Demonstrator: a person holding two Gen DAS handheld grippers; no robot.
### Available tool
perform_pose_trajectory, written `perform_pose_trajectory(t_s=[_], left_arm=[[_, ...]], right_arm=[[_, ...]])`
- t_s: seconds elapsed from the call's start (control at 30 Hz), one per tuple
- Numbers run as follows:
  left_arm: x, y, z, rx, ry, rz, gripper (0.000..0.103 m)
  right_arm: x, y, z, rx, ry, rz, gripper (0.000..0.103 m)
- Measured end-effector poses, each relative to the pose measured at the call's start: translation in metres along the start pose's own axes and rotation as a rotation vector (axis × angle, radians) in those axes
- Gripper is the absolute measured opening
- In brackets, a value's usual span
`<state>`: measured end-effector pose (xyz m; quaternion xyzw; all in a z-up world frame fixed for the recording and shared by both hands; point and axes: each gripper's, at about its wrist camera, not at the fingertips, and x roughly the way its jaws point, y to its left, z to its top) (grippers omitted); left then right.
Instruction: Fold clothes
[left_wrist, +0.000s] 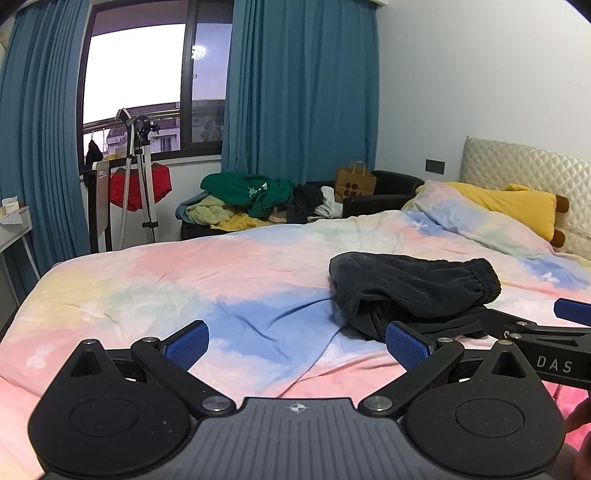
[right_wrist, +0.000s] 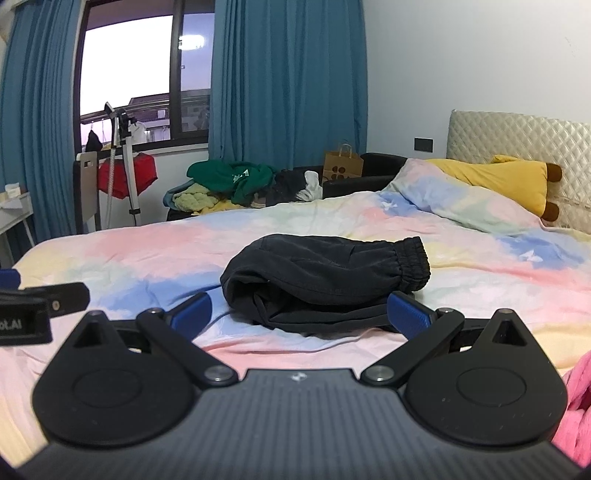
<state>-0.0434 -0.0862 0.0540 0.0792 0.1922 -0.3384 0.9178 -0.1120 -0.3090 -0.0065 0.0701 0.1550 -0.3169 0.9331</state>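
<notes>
A black garment (right_wrist: 325, 280) with an elastic waistband lies folded into a compact bundle on the pastel bedspread (right_wrist: 129, 258). In the right wrist view it rests just beyond my right gripper (right_wrist: 299, 314), whose blue pads stand wide apart with nothing between them. My left gripper (left_wrist: 297, 343) is open too, over bare bedspread (left_wrist: 166, 288), with the black garment (left_wrist: 410, 291) ahead to its right. The right gripper's body (left_wrist: 546, 332) shows at the right edge of the left wrist view. A sliver of the left gripper (right_wrist: 33, 302) shows at the left edge of the right view.
A heap of clothes (left_wrist: 255, 199), green on top, covers a dark sofa beyond the bed, next to a paper bag (left_wrist: 354, 181). A yellow pillow (left_wrist: 517, 206) leans on the quilted headboard. A garment steamer stand (left_wrist: 136, 166) and red cloth stand by the window. Pink fabric (right_wrist: 572, 413) lies at lower right.
</notes>
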Motion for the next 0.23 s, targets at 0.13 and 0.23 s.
perform_pose_trajectory(t_s=[0.13, 0.23], left_arm=[[-0.0019, -0.0021, 0.0001, 0.003, -0.002, -0.003, 0.103], [-0.0051, -0.0051, 0.0001, 0.007, -0.010, -0.003, 0.103]], right_arm=[[-0.0001, -0.0008, 0.0002, 0.005, 0.002, -0.006, 0.103], [0.0004, -0.0008, 0.0006, 0.007, 0.005, -0.008, 0.103]])
